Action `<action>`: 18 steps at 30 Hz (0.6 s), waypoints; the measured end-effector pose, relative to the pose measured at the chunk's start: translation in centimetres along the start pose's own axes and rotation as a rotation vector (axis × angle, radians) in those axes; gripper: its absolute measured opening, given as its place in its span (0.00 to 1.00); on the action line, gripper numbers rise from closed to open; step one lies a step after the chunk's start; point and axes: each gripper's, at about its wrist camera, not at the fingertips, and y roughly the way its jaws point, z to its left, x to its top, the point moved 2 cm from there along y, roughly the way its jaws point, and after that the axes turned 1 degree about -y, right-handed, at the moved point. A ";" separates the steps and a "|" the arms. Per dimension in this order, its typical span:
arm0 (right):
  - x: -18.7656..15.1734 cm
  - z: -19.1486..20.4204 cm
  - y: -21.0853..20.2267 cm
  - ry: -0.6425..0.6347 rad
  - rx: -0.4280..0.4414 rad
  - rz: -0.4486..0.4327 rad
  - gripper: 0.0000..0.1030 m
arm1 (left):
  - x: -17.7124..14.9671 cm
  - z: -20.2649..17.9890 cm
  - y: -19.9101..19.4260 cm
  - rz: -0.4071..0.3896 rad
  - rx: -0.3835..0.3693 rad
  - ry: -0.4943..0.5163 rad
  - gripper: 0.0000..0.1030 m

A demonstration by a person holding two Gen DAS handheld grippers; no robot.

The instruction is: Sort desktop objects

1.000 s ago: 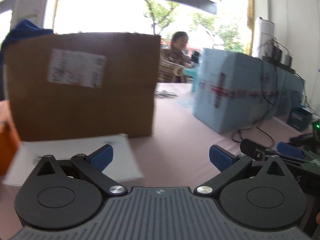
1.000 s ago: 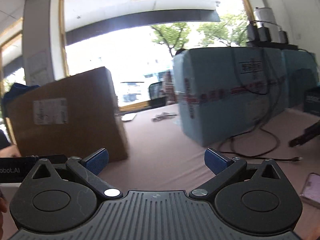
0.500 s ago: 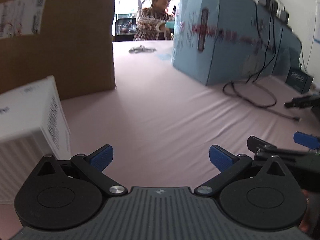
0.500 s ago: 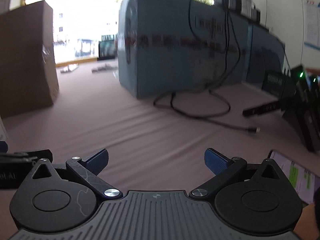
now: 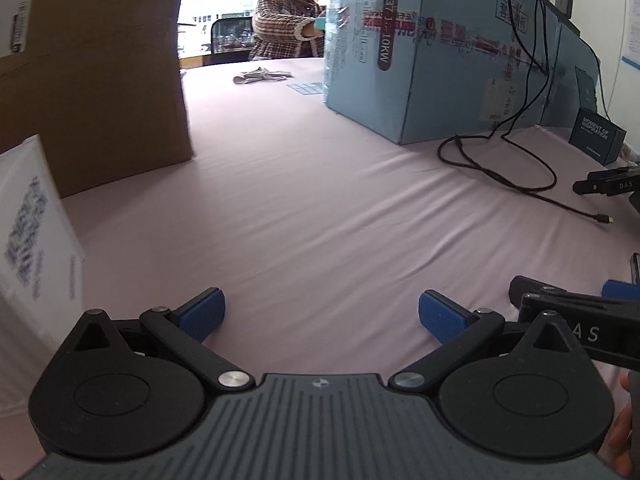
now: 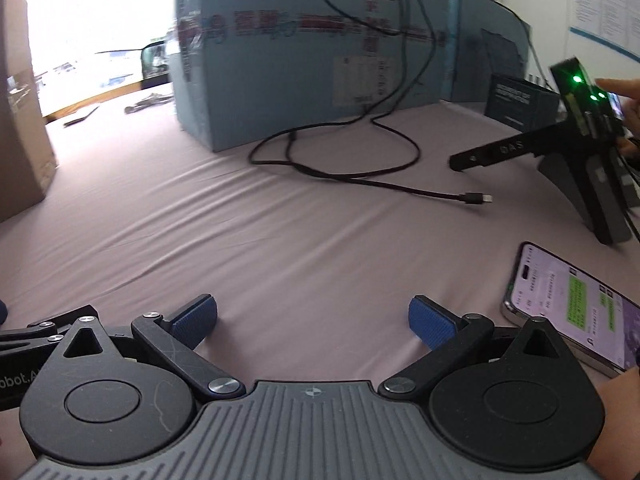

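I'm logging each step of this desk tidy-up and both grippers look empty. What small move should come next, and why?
Probably ease the right gripper forward and right toward the loose cable plug. Both it and the left gripper are open and hold nothing, and the plug lies free on the cloth with bare cloth between it and the gripper.

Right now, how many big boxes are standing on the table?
2: a brown cardboard box at far left, a blue box at the back right. Others may be hidden.

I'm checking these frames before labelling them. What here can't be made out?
- White box, left wrist view: print motion-blurred, cut by the left edge.
- Phone, right wrist view: screen text too small, corner behind the right gripper.
- Blue box, right wrist view: lettering blurred.
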 end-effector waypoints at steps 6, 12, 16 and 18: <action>0.5 -0.4 0.8 0.031 -0.034 0.004 1.00 | 0.9 -0.4 1.4 -0.006 0.031 -0.022 1.00; 0.5 -0.4 0.8 0.027 -0.036 0.003 1.00 | 0.8 -0.3 1.2 -0.008 0.033 -0.018 1.00; 0.5 -0.5 0.8 0.029 -0.036 0.004 1.00 | 0.8 -0.3 1.2 -0.008 0.034 -0.015 1.00; 0.6 -0.4 0.9 0.028 -0.034 0.004 1.00 | 0.8 -0.3 1.3 -0.008 0.034 -0.015 1.00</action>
